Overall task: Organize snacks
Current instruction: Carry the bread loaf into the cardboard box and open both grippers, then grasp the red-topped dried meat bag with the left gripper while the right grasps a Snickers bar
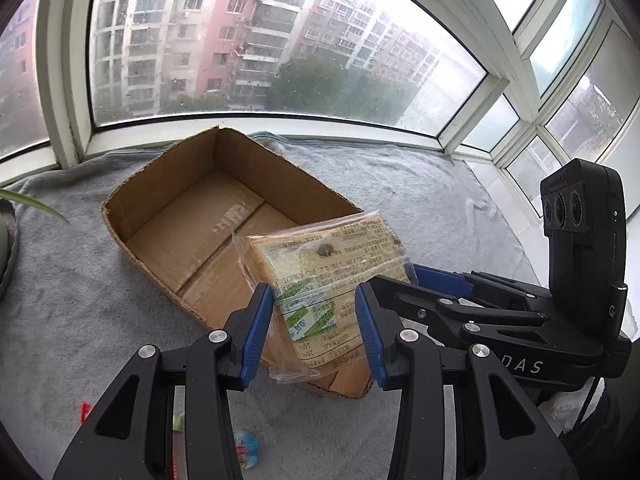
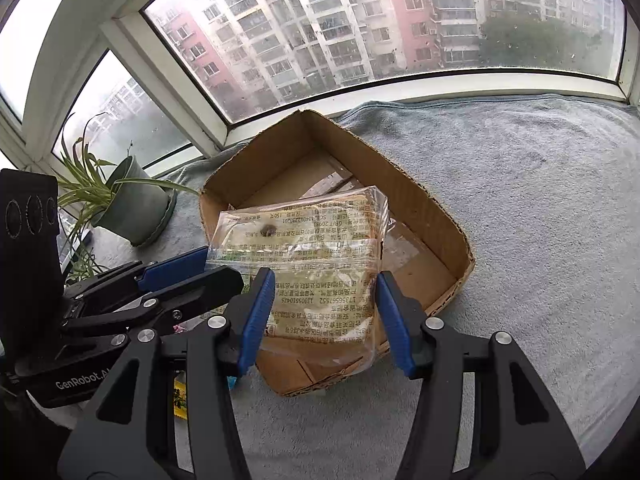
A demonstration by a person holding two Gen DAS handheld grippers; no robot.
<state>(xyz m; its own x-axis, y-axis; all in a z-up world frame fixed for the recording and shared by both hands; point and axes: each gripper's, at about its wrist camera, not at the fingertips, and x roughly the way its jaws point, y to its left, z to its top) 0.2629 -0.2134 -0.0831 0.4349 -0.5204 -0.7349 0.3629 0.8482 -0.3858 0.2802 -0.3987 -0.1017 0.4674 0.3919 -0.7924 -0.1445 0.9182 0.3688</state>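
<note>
A grey blanket (image 1: 400,184) covers the wide window ledge, and behind it the window (image 1: 240,40) shows tall pink and white apartment blocks.

On the blanket stands an open cardboard box (image 1: 168,184) with no lid. Its long axis runs from the near side toward the glass, at a slant in both views. The floor of the box that can be seen is bare cardboard with a taped seam.

A green pot with a long-leaved plant (image 2: 132,200) stands on the ledge to the left of the box in the right wrist view.

The bread packet (image 2: 320,264), sliced bread in clear plastic, is held in the air over the near end of the box, tilted, with its far end higher. Its long axis points roughly along the box. The film carries dense black Chinese print, seen upside down; some numbers can be read, such as "GB/T 20981" and "13905510425". A green and white label is on it in the left wrist view.

The left gripper (image 1: 316,332) pinches one side of the packet between its blue pads. The right gripper (image 2: 326,316) pinches the other side the same way. Its body reads "DAS" in the left view; the left one reads "GenRobot.A" in the right view.

Small snack wrappers (image 1: 244,448) lie on the blanket near the left gripper; their print is unreadable.
</note>
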